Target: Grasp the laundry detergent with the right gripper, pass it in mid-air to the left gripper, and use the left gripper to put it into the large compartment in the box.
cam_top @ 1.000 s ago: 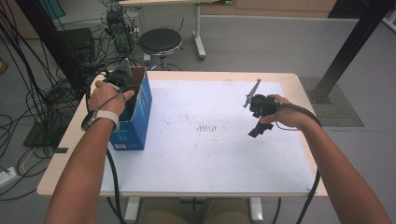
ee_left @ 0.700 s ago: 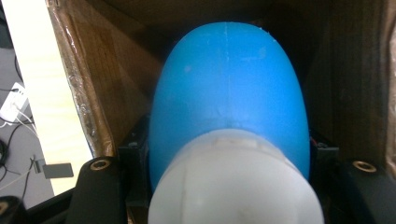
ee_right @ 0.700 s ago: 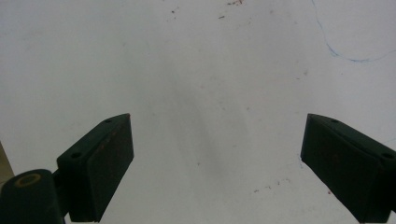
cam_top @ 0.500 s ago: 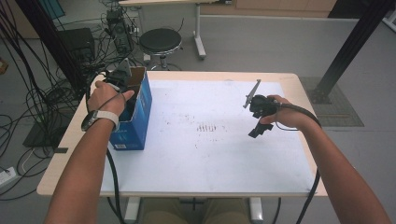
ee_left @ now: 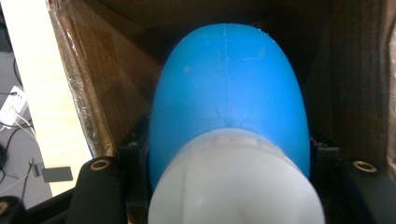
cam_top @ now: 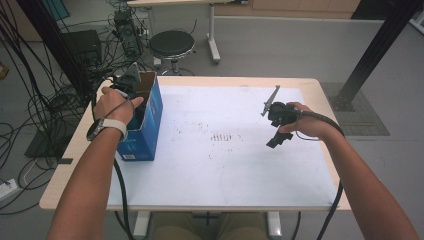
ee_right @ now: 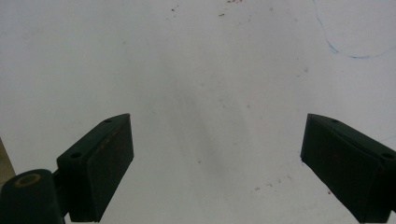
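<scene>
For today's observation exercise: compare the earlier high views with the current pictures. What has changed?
Nothing visibly changed. The left gripper stays inside the blue box, shut on the blue and white object; the right gripper stays open above the white table.

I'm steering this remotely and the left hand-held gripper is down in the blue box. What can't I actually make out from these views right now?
- High view: the left hand-held gripper has its jaws hidden by the hand and the blue box wall; the box's inside is hidden too.
- Left gripper view: the blue and white object is cut off by the bottom edge, too close to identify; it hides the box floor.
- Right gripper view: the right hand-held gripper jaws are cut off at the bottom.
</scene>
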A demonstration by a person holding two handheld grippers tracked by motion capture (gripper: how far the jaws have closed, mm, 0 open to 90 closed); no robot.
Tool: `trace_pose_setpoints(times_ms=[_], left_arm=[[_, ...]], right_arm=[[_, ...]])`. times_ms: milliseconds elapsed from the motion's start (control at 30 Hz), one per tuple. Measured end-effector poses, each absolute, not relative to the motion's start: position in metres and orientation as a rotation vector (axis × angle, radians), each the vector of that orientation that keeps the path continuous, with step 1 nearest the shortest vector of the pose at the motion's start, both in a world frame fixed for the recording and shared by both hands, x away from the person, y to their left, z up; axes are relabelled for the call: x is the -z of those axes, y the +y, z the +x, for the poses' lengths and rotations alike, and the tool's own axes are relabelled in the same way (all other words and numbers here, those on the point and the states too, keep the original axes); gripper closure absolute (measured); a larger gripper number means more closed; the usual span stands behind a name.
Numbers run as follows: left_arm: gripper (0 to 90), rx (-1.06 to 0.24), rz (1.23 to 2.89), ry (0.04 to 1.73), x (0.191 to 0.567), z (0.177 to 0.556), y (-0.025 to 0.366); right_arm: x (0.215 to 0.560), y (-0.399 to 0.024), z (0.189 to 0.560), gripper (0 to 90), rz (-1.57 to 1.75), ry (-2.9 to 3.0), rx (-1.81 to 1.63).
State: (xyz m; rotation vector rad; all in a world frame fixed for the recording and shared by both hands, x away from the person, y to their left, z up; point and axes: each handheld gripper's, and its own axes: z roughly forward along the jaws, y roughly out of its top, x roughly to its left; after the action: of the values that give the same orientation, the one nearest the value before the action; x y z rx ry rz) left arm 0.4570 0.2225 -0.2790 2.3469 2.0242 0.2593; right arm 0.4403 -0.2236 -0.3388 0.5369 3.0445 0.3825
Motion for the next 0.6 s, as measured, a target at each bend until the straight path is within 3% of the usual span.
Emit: trace_pose_setpoints(times_ms=[300, 600], left_arm=[[28.7, -0.231, 2.321, 1.997, 0.2774, 0.4573, 0.2229], [27.9, -0.216, 2.316, 1.972, 0.2722, 0.4556, 0.2257]], right_arm=[[0.3394, -0.2222, 0.4399, 9.3, 0.530, 3.049, -0.379], [0.3393, -0.2228, 0.4398, 9.3, 0.535, 3.048, -0.381]])
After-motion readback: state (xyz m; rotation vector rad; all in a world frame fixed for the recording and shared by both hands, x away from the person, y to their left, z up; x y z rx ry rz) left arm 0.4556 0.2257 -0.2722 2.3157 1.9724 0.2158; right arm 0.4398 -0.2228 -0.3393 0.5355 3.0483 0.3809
